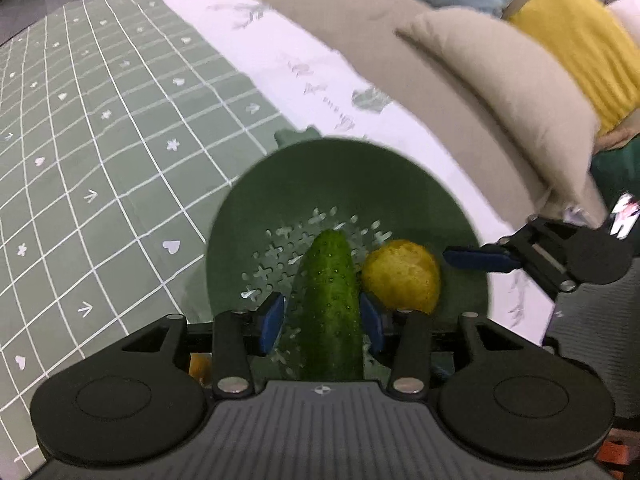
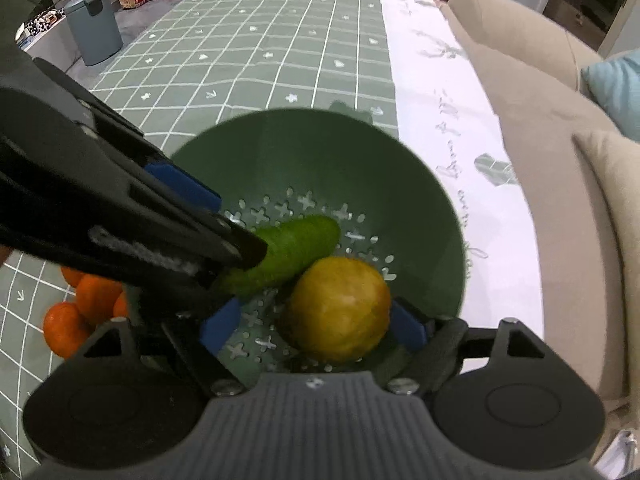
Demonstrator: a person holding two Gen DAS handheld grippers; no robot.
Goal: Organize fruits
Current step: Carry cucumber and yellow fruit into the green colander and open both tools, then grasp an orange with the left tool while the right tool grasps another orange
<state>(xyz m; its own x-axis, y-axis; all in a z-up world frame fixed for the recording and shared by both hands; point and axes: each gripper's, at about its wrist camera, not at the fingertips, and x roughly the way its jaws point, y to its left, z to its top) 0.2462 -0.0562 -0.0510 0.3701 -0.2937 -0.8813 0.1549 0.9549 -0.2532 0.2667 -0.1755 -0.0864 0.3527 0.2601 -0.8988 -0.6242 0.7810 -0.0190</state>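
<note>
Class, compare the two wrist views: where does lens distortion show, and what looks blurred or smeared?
Left wrist view: the tablecloth grid lines bow strongly toward the edges; the colander rim is softly smeared, while the cucumber is fairly sharp. Right wrist view: the same curved grid; the cucumber and the left gripper crossing in front look motion-blurred; the lemon is slightly soft.

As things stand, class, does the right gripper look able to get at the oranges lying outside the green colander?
Probably not directly. The right gripper sits in the colander around the lemon, and the left gripper crosses between it and the oranges.
</note>
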